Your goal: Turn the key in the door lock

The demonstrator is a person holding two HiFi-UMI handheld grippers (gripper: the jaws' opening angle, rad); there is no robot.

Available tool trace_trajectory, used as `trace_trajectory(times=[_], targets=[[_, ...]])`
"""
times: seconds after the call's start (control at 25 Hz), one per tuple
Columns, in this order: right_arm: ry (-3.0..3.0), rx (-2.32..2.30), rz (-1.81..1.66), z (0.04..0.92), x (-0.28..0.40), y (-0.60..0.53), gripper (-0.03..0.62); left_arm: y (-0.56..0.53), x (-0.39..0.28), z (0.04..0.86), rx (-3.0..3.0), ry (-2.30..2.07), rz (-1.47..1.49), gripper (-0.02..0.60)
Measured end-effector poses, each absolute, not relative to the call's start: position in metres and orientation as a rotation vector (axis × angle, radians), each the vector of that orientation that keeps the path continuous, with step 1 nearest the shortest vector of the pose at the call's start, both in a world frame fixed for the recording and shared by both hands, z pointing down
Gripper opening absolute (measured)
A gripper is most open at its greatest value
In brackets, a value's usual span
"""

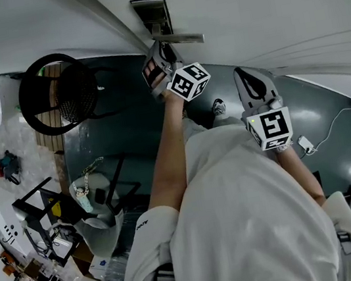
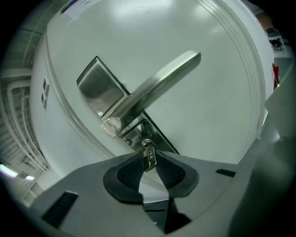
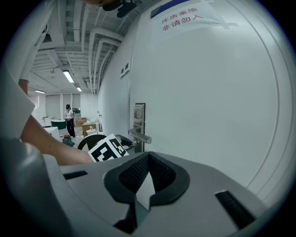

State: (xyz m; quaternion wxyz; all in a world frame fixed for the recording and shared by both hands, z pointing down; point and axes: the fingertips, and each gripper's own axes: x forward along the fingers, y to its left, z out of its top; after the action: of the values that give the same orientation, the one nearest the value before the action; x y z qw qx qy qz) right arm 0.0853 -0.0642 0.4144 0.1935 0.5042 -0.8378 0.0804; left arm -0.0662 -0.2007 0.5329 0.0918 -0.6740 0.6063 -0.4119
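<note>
Black pads (image 2: 129,172) of the left gripper (image 2: 148,163) clamp the key (image 2: 149,158), which sits in the lock (image 2: 159,136) just under the handle (image 2: 157,88). Small, stiff, slick metal, the key is probably best pinched on its bow, close to the lock, so it neither slips nor bends. The right gripper (image 3: 148,156) hangs back from the door (image 3: 208,115), jaws together on nothing. Far boxes (image 3: 88,126) are too distant to show their contents.
</note>
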Motion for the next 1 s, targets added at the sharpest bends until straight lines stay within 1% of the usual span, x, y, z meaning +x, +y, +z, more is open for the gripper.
trace_trajectory(times=[0.12, 0.24, 0.32, 1.0], targets=[[-2.350, 1.405, 0.224, 0.414, 0.086, -0.064, -0.008, -0.201, -0.067, 0.530, -2.089, 1.879, -1.148, 0.081], [-2.346, 1.402, 0.228, 0.414, 0.087, -0.063, -0.008, -0.200, -0.069, 0.527, -2.179, 1.927, -1.082, 0.054], [-2.345, 1.400, 0.232, 0.416, 0.087, -0.064, -0.008, -0.201, -0.069, 0.527, -2.273, 1.943, -1.032, 0.049], [-2.349, 1.391, 0.241, 0.420, 0.077, -0.060, -0.008, -0.202, -0.077, 0.525, -2.835, 2.078, -0.611, 0.074]])
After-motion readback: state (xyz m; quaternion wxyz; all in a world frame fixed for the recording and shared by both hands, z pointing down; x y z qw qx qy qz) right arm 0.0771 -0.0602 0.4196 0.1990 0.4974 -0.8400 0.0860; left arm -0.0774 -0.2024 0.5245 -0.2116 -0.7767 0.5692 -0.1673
